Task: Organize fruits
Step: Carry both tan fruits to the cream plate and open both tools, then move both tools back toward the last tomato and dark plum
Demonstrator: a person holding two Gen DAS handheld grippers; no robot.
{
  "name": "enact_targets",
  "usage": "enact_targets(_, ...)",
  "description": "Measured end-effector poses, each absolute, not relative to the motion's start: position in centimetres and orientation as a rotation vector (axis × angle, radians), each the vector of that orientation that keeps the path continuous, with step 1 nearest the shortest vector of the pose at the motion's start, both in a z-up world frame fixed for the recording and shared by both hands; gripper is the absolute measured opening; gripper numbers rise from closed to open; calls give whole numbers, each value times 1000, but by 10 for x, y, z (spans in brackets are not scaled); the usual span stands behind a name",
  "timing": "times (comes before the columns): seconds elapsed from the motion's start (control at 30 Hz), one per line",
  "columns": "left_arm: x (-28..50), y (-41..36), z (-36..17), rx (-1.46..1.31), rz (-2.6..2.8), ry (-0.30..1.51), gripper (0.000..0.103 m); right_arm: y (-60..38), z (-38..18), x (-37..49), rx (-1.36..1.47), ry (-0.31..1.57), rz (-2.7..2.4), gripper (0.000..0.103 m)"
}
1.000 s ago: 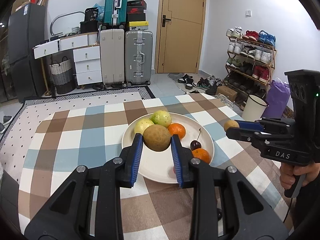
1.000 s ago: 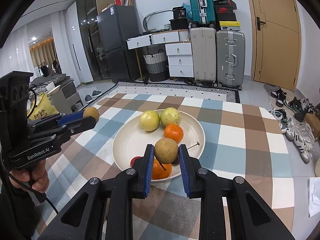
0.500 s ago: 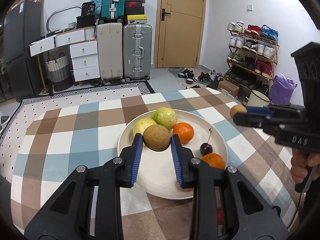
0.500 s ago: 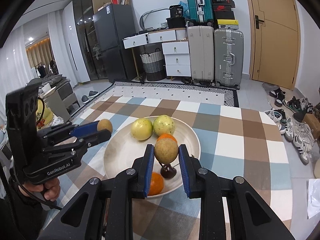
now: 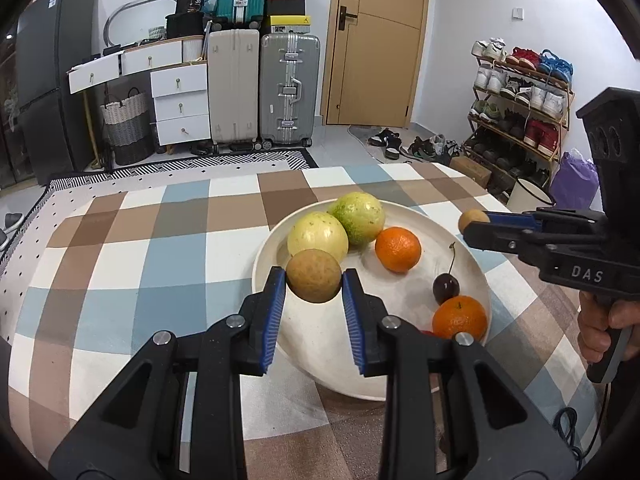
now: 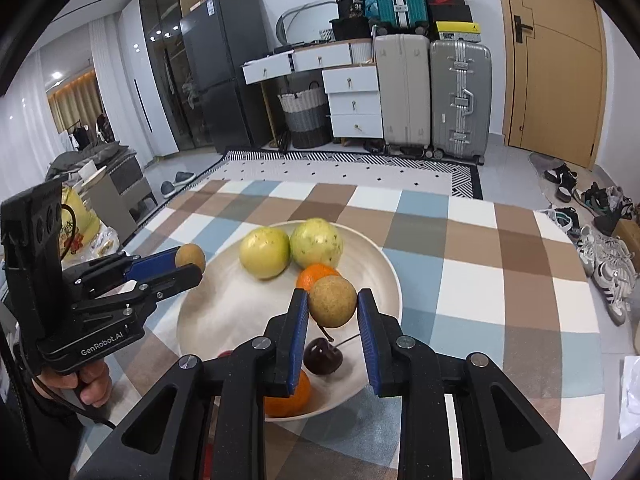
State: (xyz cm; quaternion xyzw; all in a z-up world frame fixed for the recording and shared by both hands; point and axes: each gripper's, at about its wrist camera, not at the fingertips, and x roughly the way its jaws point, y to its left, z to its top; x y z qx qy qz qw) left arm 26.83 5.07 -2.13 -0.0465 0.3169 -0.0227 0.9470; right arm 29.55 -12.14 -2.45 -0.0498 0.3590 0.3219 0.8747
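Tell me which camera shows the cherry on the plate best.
The left wrist view: the cherry lies in the open on the plate, stem up, between the two oranges. In the right wrist view the cherry sits low between the tongs, partly behind the brown fruit they hold.

Even, bright indoor light fills both views. Ceiling spots glare on the glossy wardrobe [image 6: 160, 60] at the right wrist view's left. Shadows on the plate [image 5: 320, 336] are soft. Focus stays sharp; fisheye bending and black vignetting mark the edges.
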Motion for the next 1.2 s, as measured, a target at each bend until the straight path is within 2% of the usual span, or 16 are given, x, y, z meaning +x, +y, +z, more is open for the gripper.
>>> enact_targets(0.3,275,45,-34,-72,-45,682,26,-116,-51,309,-115,799,645,25)
enact_targets(0.67,277,38,-36,-57,-61,710,26,-119,-54,314,-126,808,622,25)
enact_targets(0.73,276,39,-35,-58,-55,713,26,-122,-51,313,-125,794,607,28)
enact_targets(0.87,275,45,-31,-81,-48,720,29,-132,-40,313,-94,765,599,44)
enact_targets(0.9,275,47,-30,-89,-46,721,33,-135,-37,312,-87,758,598,50)
enact_targets(1.0,272,52,-26,-106,-36,710,47,-143,-30,313,-62,747,593,57)
enact_targets(1.07,269,55,-24,-117,-30,704,62,-147,-26,312,-45,740,590,74)
enact_targets(1.1,266,56,-22,-120,-27,702,72,-149,-24,311,-37,738,590,81)
enact_targets(1.13,263,57,-20,-126,-25,697,80,-151,-22,310,-27,737,590,83)
enact_targets(1.2,255,58,-16,-131,-21,683,84,-154,-18,309,-14,736,591,92)
